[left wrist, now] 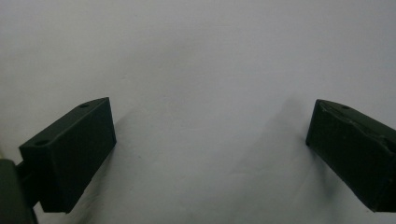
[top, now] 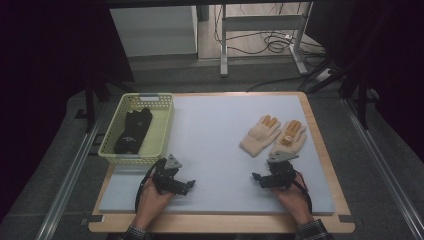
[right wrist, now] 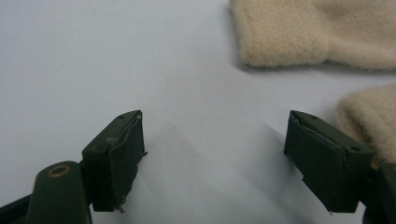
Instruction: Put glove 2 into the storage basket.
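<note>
Two cream knit gloves lie side by side on the pale mat [top: 215, 150] at the right, one [top: 260, 134] to the left of the other [top: 290, 137], both with orange fingertips. My right gripper [top: 265, 176] rests just in front of their cuffs, open and holding nothing. In the right gripper view its jaws [right wrist: 215, 140] stand wide apart over bare mat, with one glove cuff [right wrist: 317, 32] ahead and the other cuff [right wrist: 369, 116] beside the right jaw. My left gripper [top: 184, 186] lies low near the mat's front left. It is open [left wrist: 210, 135], with bare mat between its jaws.
A yellow-green plastic basket [top: 164, 127] stands at the table's left with black gloves [top: 132, 131] lying in it. The wooden table edge [top: 220, 223] runs along the front. Beyond the table are a white cabinet [top: 152, 30], a metal frame and cables on the floor.
</note>
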Demonstrator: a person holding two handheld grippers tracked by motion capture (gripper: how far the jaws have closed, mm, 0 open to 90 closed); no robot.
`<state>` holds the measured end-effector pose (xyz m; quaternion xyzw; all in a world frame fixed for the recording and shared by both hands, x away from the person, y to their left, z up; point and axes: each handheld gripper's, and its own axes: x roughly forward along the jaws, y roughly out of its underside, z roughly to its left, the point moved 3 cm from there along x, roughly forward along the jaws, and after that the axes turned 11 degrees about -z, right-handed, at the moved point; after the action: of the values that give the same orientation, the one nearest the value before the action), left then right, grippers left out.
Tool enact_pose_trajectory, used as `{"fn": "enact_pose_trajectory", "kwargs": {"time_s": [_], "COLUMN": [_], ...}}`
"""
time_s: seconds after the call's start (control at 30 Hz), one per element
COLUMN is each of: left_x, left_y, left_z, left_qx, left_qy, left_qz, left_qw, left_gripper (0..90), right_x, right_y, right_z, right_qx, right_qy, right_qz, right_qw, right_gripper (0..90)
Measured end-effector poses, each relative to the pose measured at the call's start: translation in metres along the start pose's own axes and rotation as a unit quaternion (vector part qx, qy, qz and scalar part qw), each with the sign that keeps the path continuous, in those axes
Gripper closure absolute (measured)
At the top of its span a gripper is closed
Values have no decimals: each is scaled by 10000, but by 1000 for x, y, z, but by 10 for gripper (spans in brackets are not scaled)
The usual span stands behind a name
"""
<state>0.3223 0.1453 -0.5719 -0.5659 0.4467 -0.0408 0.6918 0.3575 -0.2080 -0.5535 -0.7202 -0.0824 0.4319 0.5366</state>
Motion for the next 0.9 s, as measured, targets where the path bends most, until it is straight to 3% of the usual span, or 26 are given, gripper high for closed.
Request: {"fn": "enact_pose_trajectory", "kwargs": {"time_s": [0.23, 0.5, 0.7, 0.8, 0.9], "left_x": [0, 0, 0, 0, 0], "left_y": [0, 0, 0, 0, 0], "left_z": [0, 0, 0, 0, 0], "left_qx": [-4, -1, -1, -2, -3], "left_qy": [-1, -7, -9, -9, -10], "left_qz": [-10, -16, -17, -18, -18], "left_qw": [10000, 10000, 10000, 10000, 10000], "left_gripper": [14, 14, 14, 14, 14], "right_x": [-1, -4, -7, -3, 5], "right_y": [0, -3, -25, -40, -54], "right_z": [0, 3, -6, -14, -28], "right_qx": [-4, 133, 289, 154, 199], "right_qy": [-28, -61, 17, 134, 223], "right_qz": [3, -22, -263, -311, -300], "right_qw": [10000, 9999, 9992, 9993, 9991], "right_gripper": [218, 385, 458, 498, 507]}}
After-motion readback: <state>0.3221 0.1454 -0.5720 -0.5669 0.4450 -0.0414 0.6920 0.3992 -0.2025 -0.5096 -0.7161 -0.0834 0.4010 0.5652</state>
